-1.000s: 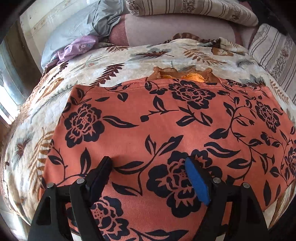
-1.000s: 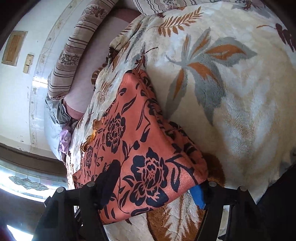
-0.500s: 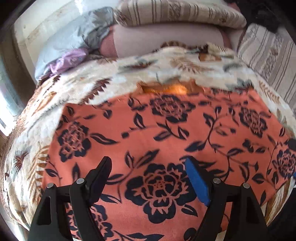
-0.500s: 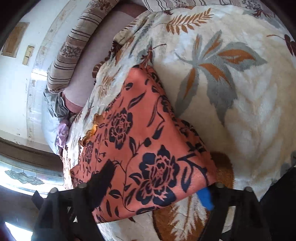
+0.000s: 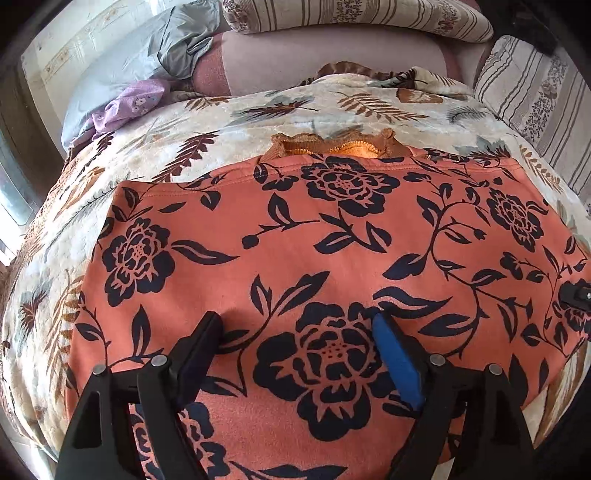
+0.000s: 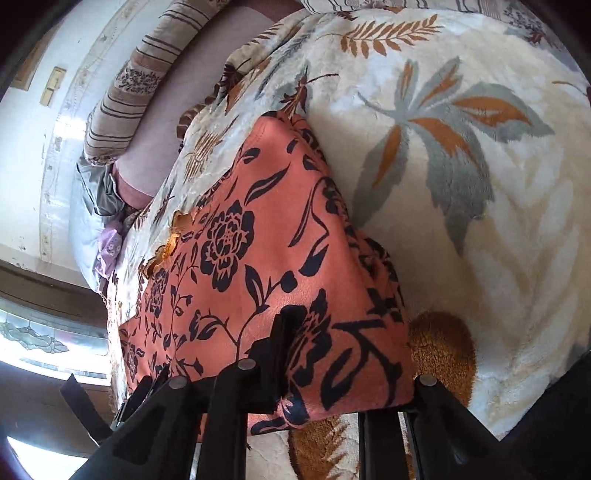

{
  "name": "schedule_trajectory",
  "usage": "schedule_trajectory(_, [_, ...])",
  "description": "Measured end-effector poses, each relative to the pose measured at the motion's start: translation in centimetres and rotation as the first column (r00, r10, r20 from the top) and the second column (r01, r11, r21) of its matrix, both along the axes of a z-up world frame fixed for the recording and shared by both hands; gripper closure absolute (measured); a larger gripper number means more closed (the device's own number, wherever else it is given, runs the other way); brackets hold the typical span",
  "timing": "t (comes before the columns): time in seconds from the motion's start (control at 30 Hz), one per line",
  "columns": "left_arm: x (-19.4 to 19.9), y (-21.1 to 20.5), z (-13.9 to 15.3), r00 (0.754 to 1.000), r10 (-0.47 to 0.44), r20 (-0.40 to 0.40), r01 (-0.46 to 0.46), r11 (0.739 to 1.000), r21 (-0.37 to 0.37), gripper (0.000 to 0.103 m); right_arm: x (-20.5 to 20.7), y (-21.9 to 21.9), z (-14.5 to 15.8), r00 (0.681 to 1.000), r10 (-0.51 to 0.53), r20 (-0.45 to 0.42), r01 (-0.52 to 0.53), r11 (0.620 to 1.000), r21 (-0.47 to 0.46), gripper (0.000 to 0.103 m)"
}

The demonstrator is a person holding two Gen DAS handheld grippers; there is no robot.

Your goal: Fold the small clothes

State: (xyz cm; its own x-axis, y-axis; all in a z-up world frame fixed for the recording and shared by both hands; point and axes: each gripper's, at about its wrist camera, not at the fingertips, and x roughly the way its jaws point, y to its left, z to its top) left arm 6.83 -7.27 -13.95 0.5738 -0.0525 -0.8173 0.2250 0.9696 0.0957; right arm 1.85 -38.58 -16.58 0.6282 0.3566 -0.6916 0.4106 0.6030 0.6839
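An orange garment with black flowers lies folded flat on the leaf-patterned blanket covering the bed, its frilled orange edge peeking out at the far side. The left tongs hang spread apart over its near part, gripping nothing. The right tongs are clamped on the garment's near corner, one finger on top, the other beneath the cloth. Striped pillows sit beyond.

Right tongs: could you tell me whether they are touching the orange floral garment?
Touching. The right wrist view shows the orange floral garment lying between the right tongs, one finger resting on the cloth, which covers the other.
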Motion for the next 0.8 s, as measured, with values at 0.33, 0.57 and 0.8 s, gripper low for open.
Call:
schedule_trajectory(0.33, [0.21, 0.41, -0.35, 1.000, 0.012, -0.009, -0.012, 1.000, -0.019, 0.018, -0.28, -0.43, -0.17, 0.998, -0.029, 0.051, 0.023, 0.992, 0.121, 0.041])
schedule_trajectory(0.57, [0.38, 0.38, -0.40, 1.000, 0.011, -0.012, -0.011, 1.000, -0.019, 0.018, -0.12, -0.25, -0.15, 1.000, 0.010, 0.018, -0.010, 0.999, 0.034, 0.078])
schedule_trajectory(0.8, [0.39, 0.25, -0.52, 1.000, 0.013, -0.015, -0.013, 1.000, -0.016, 0.018, -0.38, -0.64, -0.34, 1.000, 0.011, 0.024, -0.012, 0.999, 0.037, 0.082])
